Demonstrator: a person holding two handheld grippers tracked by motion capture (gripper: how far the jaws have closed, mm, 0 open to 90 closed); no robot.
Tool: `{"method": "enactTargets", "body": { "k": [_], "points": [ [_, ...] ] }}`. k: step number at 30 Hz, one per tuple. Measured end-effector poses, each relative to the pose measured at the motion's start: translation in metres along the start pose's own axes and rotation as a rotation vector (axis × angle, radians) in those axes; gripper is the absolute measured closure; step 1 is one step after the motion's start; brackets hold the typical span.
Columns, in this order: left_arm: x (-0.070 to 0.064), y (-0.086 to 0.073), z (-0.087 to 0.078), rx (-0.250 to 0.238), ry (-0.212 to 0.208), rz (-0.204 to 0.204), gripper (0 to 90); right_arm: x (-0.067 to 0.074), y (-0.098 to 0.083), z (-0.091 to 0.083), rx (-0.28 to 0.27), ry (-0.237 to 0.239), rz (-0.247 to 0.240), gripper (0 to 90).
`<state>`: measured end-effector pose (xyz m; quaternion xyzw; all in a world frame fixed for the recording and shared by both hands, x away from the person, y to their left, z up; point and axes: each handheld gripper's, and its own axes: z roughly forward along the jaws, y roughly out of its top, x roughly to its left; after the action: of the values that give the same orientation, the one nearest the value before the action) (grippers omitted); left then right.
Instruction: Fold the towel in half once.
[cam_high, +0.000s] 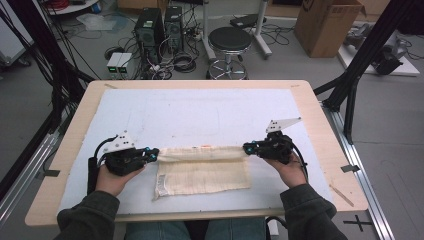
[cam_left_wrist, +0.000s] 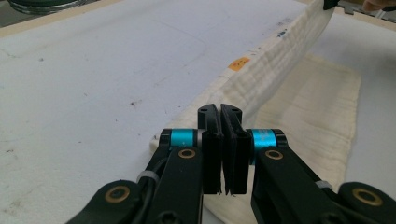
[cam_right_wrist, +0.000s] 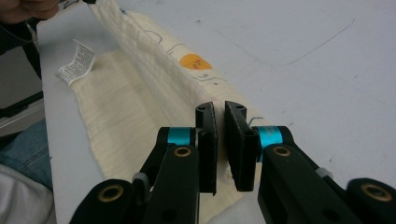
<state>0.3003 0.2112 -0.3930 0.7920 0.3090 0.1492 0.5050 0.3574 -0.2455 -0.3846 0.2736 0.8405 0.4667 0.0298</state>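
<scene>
Cloth (cam_high: 202, 172), cream and ribbed like a small muslin towel, lies on the white mat (cam_high: 200, 110) near your edge of the desk (cam_high: 75, 130), stretched between your two hands.

At the left, your left gripper (cam_high: 156, 154) has its fingers (cam_left_wrist: 208, 140) closed on the cloth's far left corner; in the left gripper view the pads press together with almost no gap, the fabric edge pinched between them and rising just off the mat. Your left hand (cam_high: 114, 177) holds the gripper body low over the desk.

Moving right, the far edge of the cloth is lifted into a narrow raised band that runs straight across, while the rest lies flat on the mat toward you. A small white care label (cam_high: 160, 188) sticks out at the near left corner. An orange printed patch (cam_right_wrist: 195, 61) sits on the lifted band, about midway along.

At the right, your right gripper (cam_high: 246, 148) holds the far right corner, its fingers (cam_right_wrist: 207, 140) closed on the fabric; in the right gripper view a thin slit stays between the pads, with cloth bunched at their tips. Your right hand (cam_high: 287, 167) rests just above the mat.
</scene>
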Motion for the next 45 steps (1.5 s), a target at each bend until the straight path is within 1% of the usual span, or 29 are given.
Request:
{"method": "enactTargets", "body": {
  "k": [3,6,13,15,19,22,23,25,26,28,29,30,31,32,35,37,39,40,41,43,45],
  "points": [
    [-0.001,0.000,-0.002,0.001,-0.008,0.006,86.6,0.002,0.000,-0.001,-0.004,0.002,-0.004,83.3],
    [-0.006,0.000,-0.004,0.000,-0.017,0.019,86.7,0.003,-0.001,-0.003,-0.003,0.001,-0.005,83.3],
    [-0.016,-0.006,-0.009,0.001,-0.029,0.031,86.4,0.008,-0.006,-0.006,0.002,0.003,-0.019,83.2],
    [-0.017,-0.008,-0.010,0.008,-0.031,0.039,86.4,0.010,-0.008,-0.005,0.008,0.002,-0.020,83.2],
    [-0.021,-0.015,-0.010,0.024,-0.045,0.040,86.4,0.015,-0.014,-0.003,0.023,0.007,-0.028,83.1],
    [-0.024,-0.022,-0.010,0.043,-0.053,0.045,86.4,0.018,-0.019,-0.001,0.036,0.016,-0.021,83.0],
    [-0.025,-0.024,-0.009,0.052,-0.058,0.049,86.4,0.018,-0.021,0.000,0.036,0.012,-0.023,82.9],
    [-0.026,-0.029,-0.009,0.063,-0.080,0.051,85.8,0.021,-0.025,0.001,0.047,0.020,-0.018,81.9],
    [-0.027,-0.031,-0.009,0.064,-0.095,0.053,83.7,0.021,-0.026,0.001,0.051,0.020,-0.024,80.8],
    [-0.026,-0.032,-0.010,0.057,-0.123,0.033,73.2,0.023,-0.029,0.001,0.057,0.023,-0.022,77.5],
    [-0.025,-0.032,-0.012,0.047,-0.130,0.023,69.6,0.023,-0.029,0.001,0.054,0.022,-0.023,75.6],
    [-0.024,-0.031,-0.013,0.039,-0.131,0.023,67.3,0.024,-0.029,-0.001,0.051,0.025,-0.020,73.6],
    [-0.023,-0.030,-0.015,0.030,-0.131,0.016,65.6,0.024,-0.028,-0.001,0.038,0.034,-0.023,70.7],
    [-0.022,-0.028,-0.015,0.022,-0.133,0.010,64.6,0.025,-0.027,-0.003,0.040,0.040,-0.017,70.4],
    [-0.020,-0.025,-0.013,0.017,-0.131,-0.001,63.7,0.027,-0.024,-0.003,0.039,0.044,-0.030,68.4],
    [-0.021,-0.024,-0.008,0.027,-0.136,0.001,64.1,0.027,-0.025,0.000,0.049,0.055,-0.030,67.5],
    [-0.024,-0.024,-0.001,0.049,-0.143,0.008,65.4,0.028,-0.027,0.007,0.062,0.063,-0.042,67.1],
    [-0.026,-0.024,0.003,0.061,-0.153,0.021,66.9,0.029,-0.028,0.010,0.076,0.069,-0.037,66.9],
    [-0.028,-0.024,0.006,0.071,-0.158,0.025,68.4,0.029,-0.030,0.014,0.086,0.070,-0.044,66.8],
    [-0.031,-0.026,0.012,0.107,-0.177,0.043,69.3,0.031,-0.033,0.020,0.102,0.078,-0.048,66.5],
    [-0.032,-0.029,0.017,0.145,-0.186,0.057,69.8,0.031,-0.036,0.025,0.122,0.083,-0.051,66.2]
  ]
}}
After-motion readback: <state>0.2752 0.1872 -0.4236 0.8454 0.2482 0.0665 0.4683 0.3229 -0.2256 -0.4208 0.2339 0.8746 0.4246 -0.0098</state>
